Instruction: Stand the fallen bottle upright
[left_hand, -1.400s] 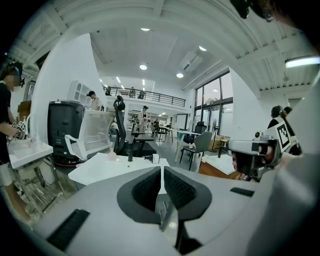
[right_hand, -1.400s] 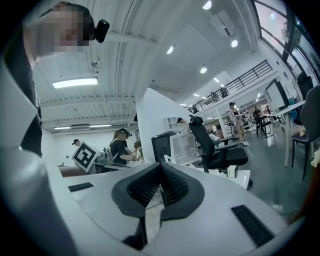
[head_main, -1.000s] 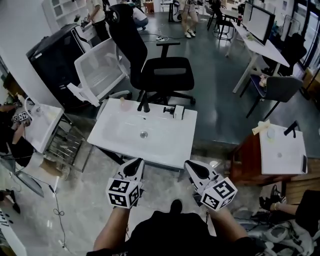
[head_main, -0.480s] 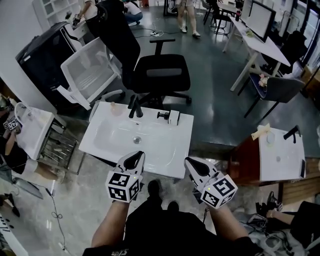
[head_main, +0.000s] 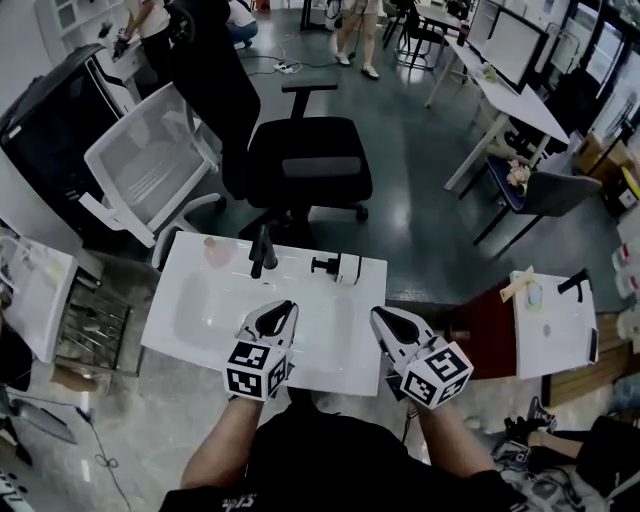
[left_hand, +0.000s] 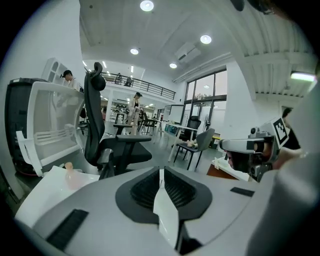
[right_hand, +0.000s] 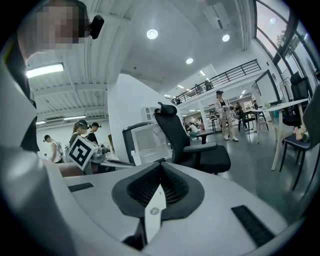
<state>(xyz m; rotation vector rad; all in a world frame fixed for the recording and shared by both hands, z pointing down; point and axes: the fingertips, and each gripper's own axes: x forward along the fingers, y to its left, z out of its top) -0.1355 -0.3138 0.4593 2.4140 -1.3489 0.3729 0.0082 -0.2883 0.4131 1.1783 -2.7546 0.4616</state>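
To the left of the white bench (head_main: 170, 335) stand a wire rack (head_main: 92, 322) and a second white top (head_main: 30, 285). A strip of bare floor lies between them and the bench's left edge. Two chairs crowd the rear edge, one white mesh chair (head_main: 140, 170) and one black office chair (head_main: 305, 150). Beyond them the dark floor is open.

Two bottles are on the bench. One small pink bottle (head_main: 215, 250) stands upright near the rear left corner, just left of the single black tap (head_main: 262, 250). The left gripper (head_main: 283, 308) hangs over the front half of the bench. Its jaws are together with nothing between them.

The white bottle (head_main: 347, 268) with a black top lies on its side at the rear edge, to the right of the tap. It is well apart from both grippers, with clear bench surface between.

The right gripper (head_main: 380, 315) sits above the bench's right edge, and its jaws are pressed together and empty. To the right, past a narrow gap, is a brown stand (head_main: 490, 325) carrying one more white top (head_main: 550, 325).
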